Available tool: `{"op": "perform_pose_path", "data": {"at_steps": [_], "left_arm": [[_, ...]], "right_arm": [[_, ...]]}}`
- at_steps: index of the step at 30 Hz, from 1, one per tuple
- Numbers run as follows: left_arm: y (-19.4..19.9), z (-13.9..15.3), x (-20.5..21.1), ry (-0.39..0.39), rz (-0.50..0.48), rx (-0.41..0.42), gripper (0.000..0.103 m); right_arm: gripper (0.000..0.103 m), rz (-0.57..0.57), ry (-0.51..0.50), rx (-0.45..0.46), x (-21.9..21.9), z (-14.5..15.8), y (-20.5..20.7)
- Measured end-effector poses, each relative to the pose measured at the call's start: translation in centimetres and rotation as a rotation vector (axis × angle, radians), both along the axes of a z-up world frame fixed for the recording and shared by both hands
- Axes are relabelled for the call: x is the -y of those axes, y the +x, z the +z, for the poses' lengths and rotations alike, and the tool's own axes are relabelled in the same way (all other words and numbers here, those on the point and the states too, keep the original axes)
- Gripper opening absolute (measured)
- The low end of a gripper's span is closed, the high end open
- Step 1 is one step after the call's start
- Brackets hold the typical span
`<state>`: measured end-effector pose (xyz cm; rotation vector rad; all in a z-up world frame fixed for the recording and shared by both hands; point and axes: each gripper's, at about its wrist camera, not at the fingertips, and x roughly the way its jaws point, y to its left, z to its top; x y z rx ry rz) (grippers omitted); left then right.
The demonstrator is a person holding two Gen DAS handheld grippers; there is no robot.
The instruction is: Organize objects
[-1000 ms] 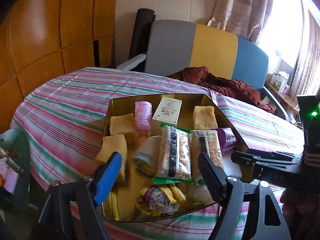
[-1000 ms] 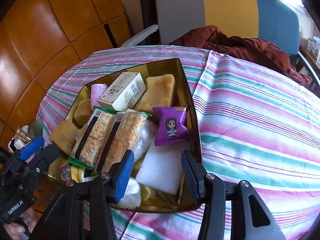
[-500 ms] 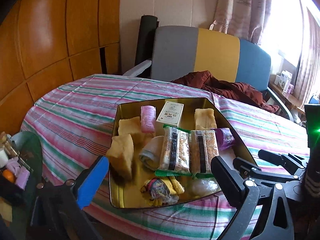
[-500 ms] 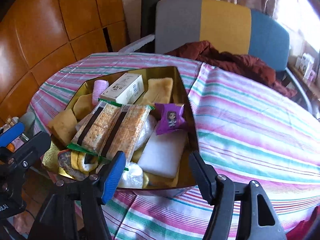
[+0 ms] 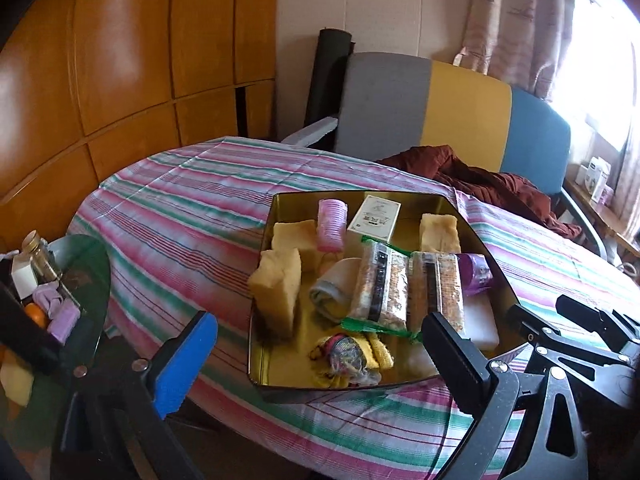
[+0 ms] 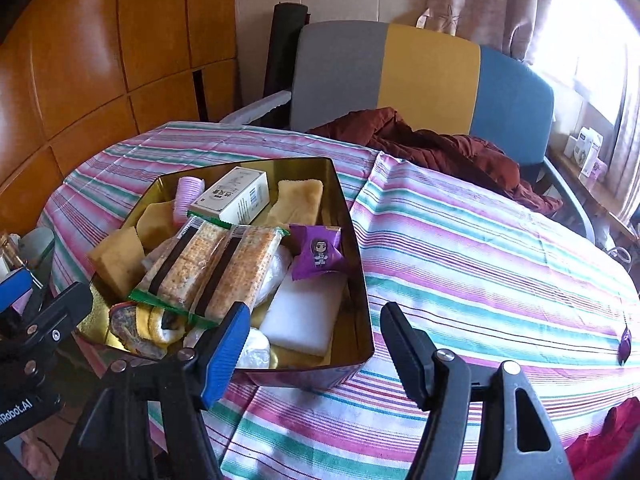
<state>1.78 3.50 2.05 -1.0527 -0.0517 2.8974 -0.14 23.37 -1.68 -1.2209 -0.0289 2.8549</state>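
A gold tin [image 5: 272, 208] [image 6: 354, 240] sits on the striped table. It holds two cracker packs [image 5: 404, 292] [image 6: 216, 268], a purple snack packet [image 6: 318, 254], a white box [image 5: 374, 218], a pink roller [image 5: 331, 224], yellow sponges [image 5: 278, 292], a white foam block [image 6: 306, 316], a grey rolled cloth [image 5: 332, 288] and a yellow sock bundle [image 5: 348, 354]. My left gripper [image 5: 319, 317] hangs wide open before the tin's near edge, gripping nothing. My right gripper [image 6: 313, 308] stands open at the tin's near right corner, also gripping nothing.
The striped tablecloth [image 6: 480, 264] stretches bare to the right, with a small purple item [image 6: 624, 344] near its edge. A dark red garment [image 6: 432, 148] lies by the grey, yellow and blue chair [image 5: 460, 112]. A glass side table [image 5: 80, 280] with small items stands at the left.
Both grippers have drawn back and a little up from the tin, and both pairs of jaws have spread wider. The things in the tin lie as before.
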Motion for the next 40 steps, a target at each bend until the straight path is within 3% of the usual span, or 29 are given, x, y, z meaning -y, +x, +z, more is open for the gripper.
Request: {"op": "perform_pose_path", "data": {"at_steps": [40], "left_arm": [[0.09,-0.74,0.24,-0.009,-0.004,0.014,0.103]], "right_arm": [[0.068,0.004,0.001,0.007,0.66,-0.57,-0.11]]}}
